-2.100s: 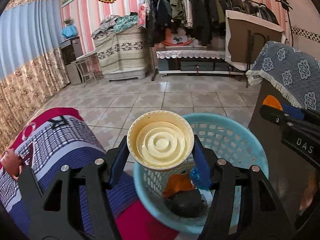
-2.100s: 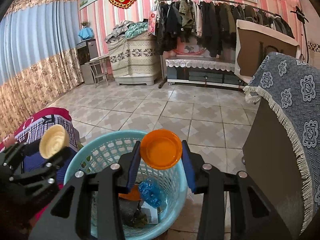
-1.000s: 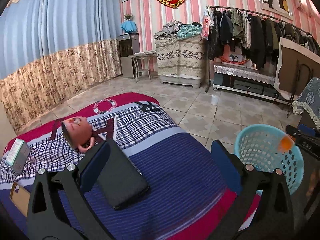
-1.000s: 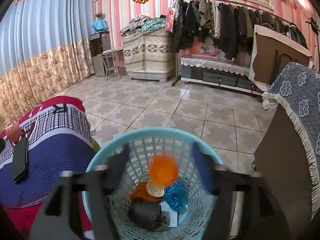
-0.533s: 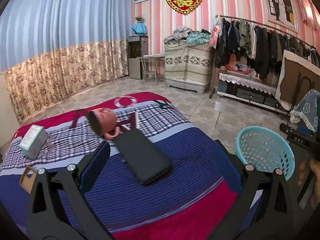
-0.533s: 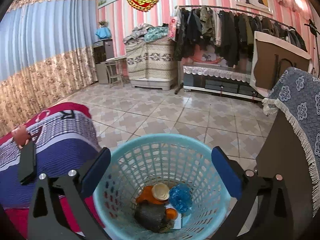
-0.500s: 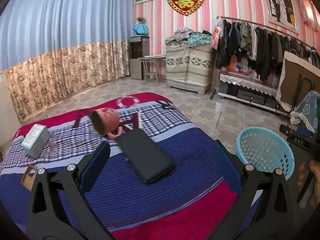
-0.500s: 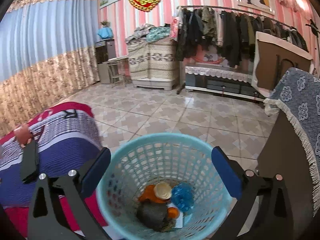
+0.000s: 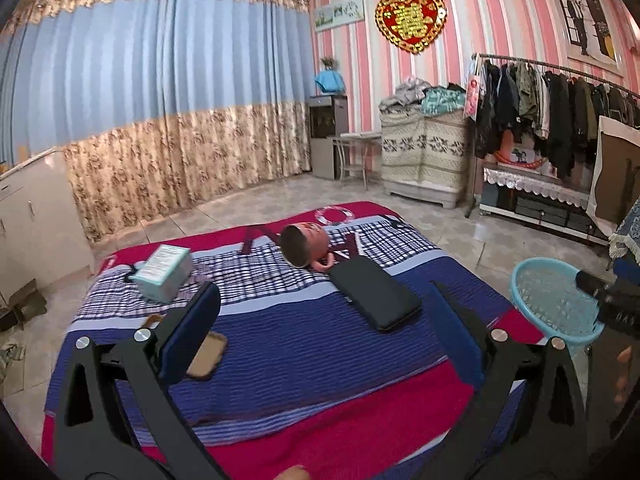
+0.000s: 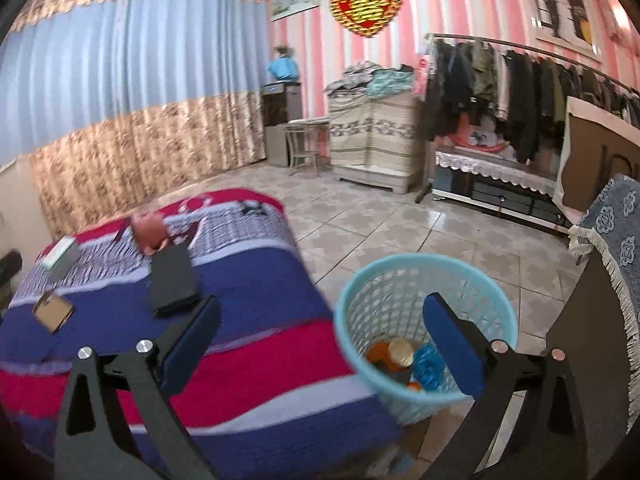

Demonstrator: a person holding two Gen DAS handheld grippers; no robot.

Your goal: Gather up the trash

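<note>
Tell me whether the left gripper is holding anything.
No: the left gripper is open and empty above the striped bedspread.
</note>
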